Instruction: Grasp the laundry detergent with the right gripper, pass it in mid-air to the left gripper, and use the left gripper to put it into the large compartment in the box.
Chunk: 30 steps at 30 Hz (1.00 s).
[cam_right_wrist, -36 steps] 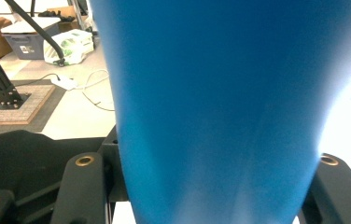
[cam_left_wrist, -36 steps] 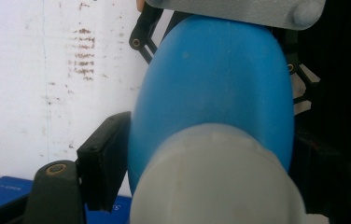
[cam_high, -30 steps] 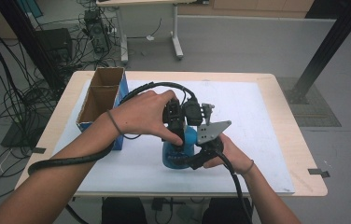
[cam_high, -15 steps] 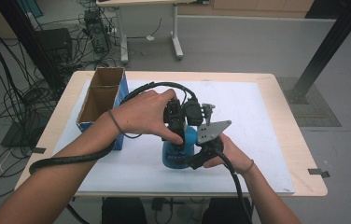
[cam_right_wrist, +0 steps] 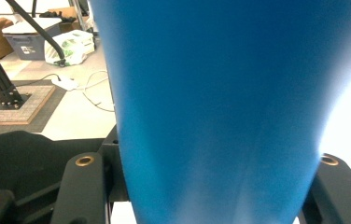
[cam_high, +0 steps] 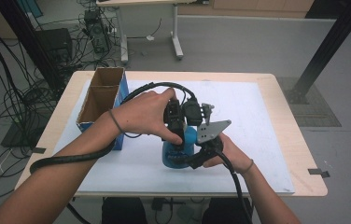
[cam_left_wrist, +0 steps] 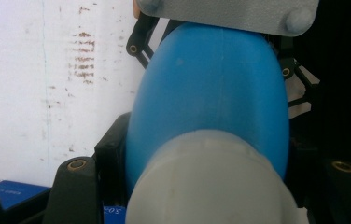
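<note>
Left to right in the high view: open cardboard box (cam_high: 100, 97) at the table's (cam_high: 276, 93) left edge, blue-sided, partly on the white sheet (cam_high: 257, 121). Cables (cam_high: 10, 100) on the floor left of the table.

Left hand (cam_high: 141, 114) comes in over the box's near corner, holding the left gripper (cam_high: 176, 126) pointed down at the top of the blue bottle (cam_high: 176, 151). Its cable loops back across the sheet, then runs along the forearm.

Bottle stands near the middle of the sheet, toward the near edge, between both hands. Upright or tilted: can't tell.

Left gripper view: bottle (cam_left_wrist: 211, 93) close up, whitish cap (cam_left_wrist: 211, 182) nearest the camera, black jaws on both sides of the neck. Jaws look clamped on the cap end; the contact itself is hidden behind the cap.

Right hand (cam_high: 227, 151) just right of the bottle, right gripper (cam_high: 197, 156) at the bottle's side, grey plate (cam_high: 212, 130) on top, cable trailing to the near edge.

Right gripper view: blue bottle body (cam_right_wrist: 220, 112) sits between the jaws, one jaw tight on each side, gripping the body.
</note>
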Tool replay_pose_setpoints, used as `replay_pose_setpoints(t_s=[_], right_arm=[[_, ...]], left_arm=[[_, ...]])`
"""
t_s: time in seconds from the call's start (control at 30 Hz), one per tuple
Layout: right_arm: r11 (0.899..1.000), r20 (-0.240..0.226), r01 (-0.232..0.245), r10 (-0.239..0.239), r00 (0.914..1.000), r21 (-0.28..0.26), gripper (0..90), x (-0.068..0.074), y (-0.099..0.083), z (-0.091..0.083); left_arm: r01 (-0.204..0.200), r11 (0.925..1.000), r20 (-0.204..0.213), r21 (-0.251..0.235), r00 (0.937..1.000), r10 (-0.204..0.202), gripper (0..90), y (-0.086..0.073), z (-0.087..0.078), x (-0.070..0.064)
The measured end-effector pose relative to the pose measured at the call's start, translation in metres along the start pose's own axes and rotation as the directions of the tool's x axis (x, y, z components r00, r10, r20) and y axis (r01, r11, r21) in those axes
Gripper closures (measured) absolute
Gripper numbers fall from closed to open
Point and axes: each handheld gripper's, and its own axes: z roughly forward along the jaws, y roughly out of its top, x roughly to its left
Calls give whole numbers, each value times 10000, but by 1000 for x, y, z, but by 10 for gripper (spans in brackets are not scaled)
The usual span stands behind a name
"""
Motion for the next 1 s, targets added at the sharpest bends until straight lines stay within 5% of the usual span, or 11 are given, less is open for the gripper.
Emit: replay_pose_setpoints(t_s=[1.0], right_arm=[[10000, -32, -46, 46, 10000, 7, 418, 0, 1, 2]], left_arm=[[61, 10000, 15, -22, 10000, -61, 367, -3, 0, 1]])
